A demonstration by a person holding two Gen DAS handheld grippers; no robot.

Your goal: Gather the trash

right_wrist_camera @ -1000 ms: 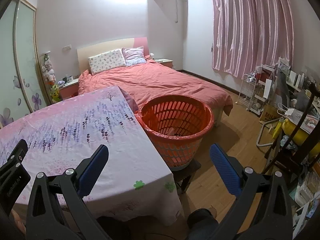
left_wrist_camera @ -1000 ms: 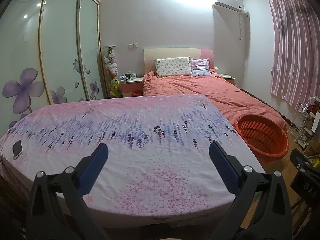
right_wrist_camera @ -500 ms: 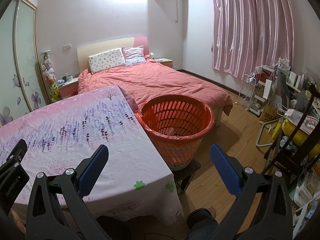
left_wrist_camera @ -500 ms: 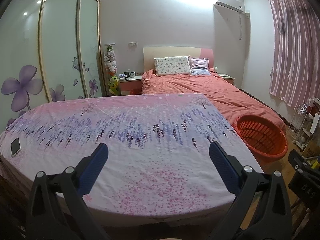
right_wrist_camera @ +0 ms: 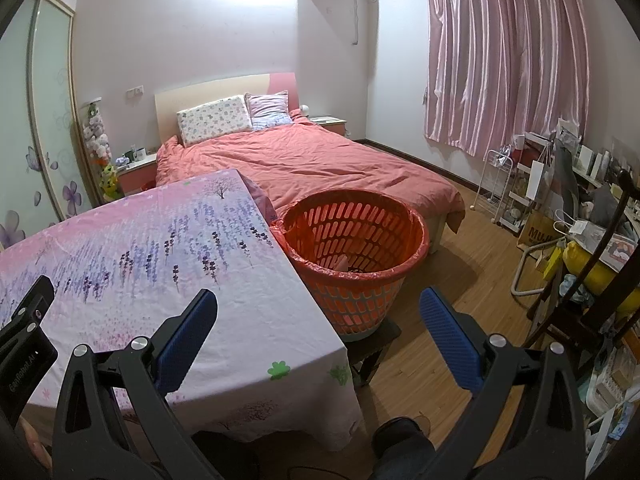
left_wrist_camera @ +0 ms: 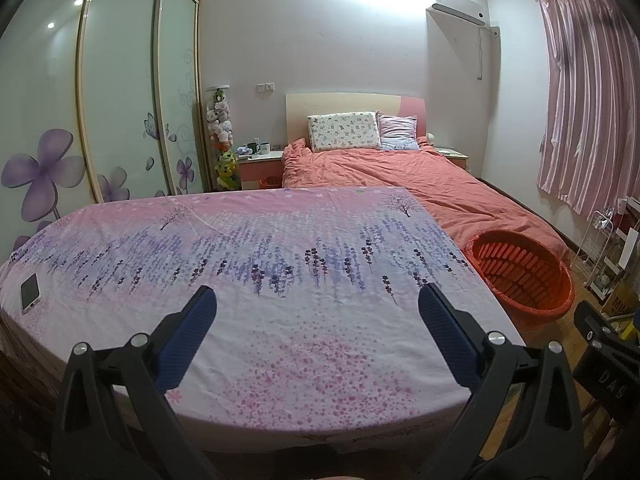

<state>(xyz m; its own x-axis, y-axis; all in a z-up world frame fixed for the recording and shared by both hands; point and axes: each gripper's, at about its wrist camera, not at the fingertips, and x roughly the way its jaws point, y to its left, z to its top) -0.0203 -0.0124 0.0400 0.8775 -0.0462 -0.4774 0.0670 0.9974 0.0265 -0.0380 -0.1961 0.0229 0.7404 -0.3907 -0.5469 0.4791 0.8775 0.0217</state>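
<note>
An orange slatted basket with a red liner stands on a low stool at the right edge of a table covered in a pink and purple flowered cloth. A few small items lie at the basket's bottom. The basket also shows in the left wrist view. My left gripper is open and empty over the table's near edge. My right gripper is open and empty, near the table's right corner and short of the basket. No loose trash shows on the cloth.
A phone lies at the table's left edge. A bed with a salmon quilt stands behind the table. Cluttered shelves and a chair fill the right side. Wood floor lies between the basket and shelves.
The left wrist view has shifted slightly, with the table and basket sitting a little lower and farther. The right view is almost unchanged. Both grippers stay open.
</note>
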